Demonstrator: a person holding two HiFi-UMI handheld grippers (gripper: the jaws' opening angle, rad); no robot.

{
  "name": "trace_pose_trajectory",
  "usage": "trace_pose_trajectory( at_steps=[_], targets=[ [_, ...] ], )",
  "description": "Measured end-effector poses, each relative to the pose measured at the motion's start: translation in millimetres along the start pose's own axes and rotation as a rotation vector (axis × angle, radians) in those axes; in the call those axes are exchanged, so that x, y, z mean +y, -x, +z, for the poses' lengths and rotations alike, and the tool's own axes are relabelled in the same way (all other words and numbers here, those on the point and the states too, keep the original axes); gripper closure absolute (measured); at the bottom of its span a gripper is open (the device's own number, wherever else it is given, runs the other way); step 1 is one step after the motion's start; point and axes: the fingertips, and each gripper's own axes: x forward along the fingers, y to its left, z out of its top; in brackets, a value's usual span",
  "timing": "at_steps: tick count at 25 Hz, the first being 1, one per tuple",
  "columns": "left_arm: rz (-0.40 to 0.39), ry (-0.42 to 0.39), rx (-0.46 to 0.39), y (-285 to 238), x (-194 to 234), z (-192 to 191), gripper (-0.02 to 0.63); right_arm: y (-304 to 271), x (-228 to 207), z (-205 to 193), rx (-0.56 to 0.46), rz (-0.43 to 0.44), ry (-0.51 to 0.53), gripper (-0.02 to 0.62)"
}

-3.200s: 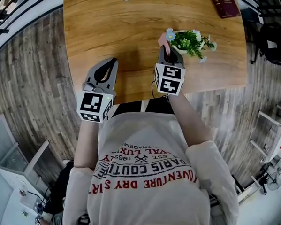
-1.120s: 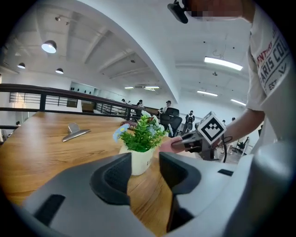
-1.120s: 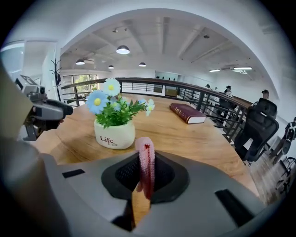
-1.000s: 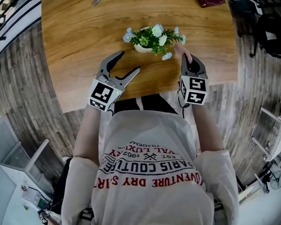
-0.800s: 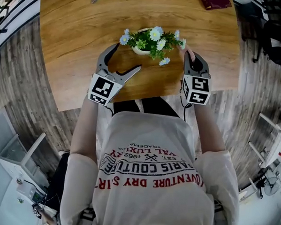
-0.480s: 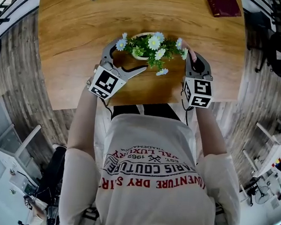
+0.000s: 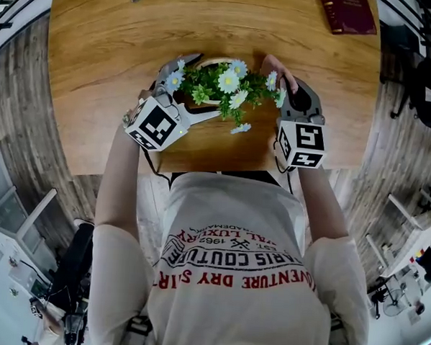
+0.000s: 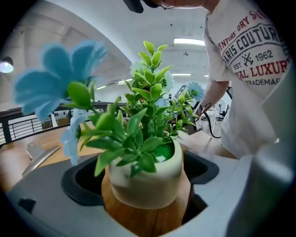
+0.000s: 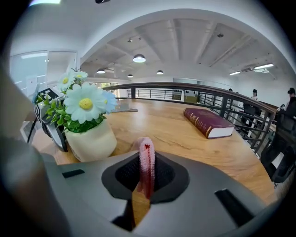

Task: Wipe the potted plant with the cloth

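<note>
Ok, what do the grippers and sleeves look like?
The left gripper and right gripper have grey jaws with black lining, each bearing a white cube of black square markers and a black cable. The person's T-shirt is cream, short-sleeved, printed red and black.

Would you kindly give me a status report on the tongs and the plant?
Left tongs open, straddling the potted plant, not gripping. Right tongs shut on pink cloth, beside it. Plant upright on table. Nothing in the way.
</note>
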Motion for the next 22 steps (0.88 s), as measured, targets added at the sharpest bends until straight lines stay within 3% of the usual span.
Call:
trace_pose_trajectory(
  at_steps=[12, 22],
  targets=[
    [-0.039, -0.006, -0.011, -13.0, 1.6, 7.6, 0.089, -10.9, -6.4, 0.1, 0.011, 0.009, 0.009, 0.551],
    [0.053, 0.060, -0.123, 9.4, 2.6, 31.4, 0.089, 4.1, 11.0, 6.6, 0.018, 0.003, 0.000, 0.551]
  ],
)
